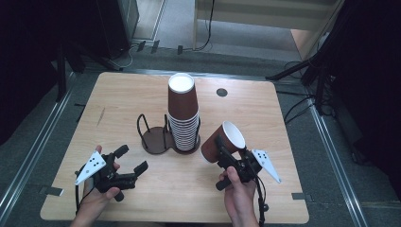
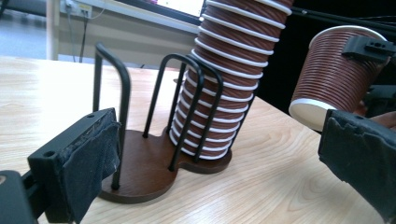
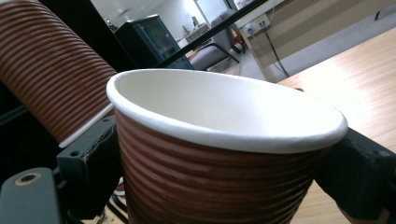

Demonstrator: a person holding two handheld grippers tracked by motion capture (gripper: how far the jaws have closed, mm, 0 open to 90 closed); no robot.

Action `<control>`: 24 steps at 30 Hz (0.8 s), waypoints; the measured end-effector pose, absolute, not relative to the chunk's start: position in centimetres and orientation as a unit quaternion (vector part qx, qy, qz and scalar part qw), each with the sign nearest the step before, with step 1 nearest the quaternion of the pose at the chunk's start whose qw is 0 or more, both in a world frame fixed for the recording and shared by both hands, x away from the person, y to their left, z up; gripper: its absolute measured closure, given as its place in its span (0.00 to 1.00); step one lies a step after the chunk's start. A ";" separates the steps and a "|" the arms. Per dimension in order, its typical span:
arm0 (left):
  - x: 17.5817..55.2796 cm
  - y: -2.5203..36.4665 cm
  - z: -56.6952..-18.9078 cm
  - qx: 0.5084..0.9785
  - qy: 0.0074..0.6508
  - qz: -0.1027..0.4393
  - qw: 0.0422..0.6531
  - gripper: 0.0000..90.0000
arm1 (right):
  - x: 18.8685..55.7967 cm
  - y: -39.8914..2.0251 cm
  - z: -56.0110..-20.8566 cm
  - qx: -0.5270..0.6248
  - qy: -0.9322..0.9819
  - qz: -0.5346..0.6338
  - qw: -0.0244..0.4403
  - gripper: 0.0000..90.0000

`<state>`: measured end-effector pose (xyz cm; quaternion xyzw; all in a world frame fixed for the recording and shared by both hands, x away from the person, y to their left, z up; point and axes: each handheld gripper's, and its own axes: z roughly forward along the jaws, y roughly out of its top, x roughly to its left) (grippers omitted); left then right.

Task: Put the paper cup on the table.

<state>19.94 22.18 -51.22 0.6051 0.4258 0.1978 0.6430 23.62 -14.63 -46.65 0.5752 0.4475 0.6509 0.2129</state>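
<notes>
Right tool (image 1: 226, 153): I hold it over the near right part of the counter (image 1: 255, 113), its two black jaws clamped on the ribbed brown wall of a paper cup (image 1: 223, 141). In the right gripper view the cup (image 3: 224, 154) sits between the jaws, one at each side below its white rim, with its white inside facing the camera. From the high view the cup is tilted, mouth up and away from me, raised just to the right of the cup stack (image 1: 183, 113).

Left tool (image 1: 130, 165): I hold it low over the near left part of the counter, jaws well apart with nothing between them. In the left gripper view its jaws frame the holder (image 2: 154, 172) and the stack (image 2: 229, 79).

Holder (image 1: 156, 137): a dark round-lobed base with black wire loops, standing mid-counter. Its right bay carries the stack, which leans slightly; its left bay has no cups in it.

Surface: light wood-grain counter with rounded corners and a small dark round insert (image 1: 222, 92) near the far edge.

Room: grey floor around the counter, metal rails along both sides, black stands and cables at the far corners, and a pale panel beyond the far edge. Dark curtains close off the left and right sides.
</notes>
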 end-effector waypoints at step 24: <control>20.5 26.5 -52.7 0.607 0.491 0.234 0.580 0.00 | 24.7 -15.7 -47.7 0.529 0.477 0.610 0.348 0.12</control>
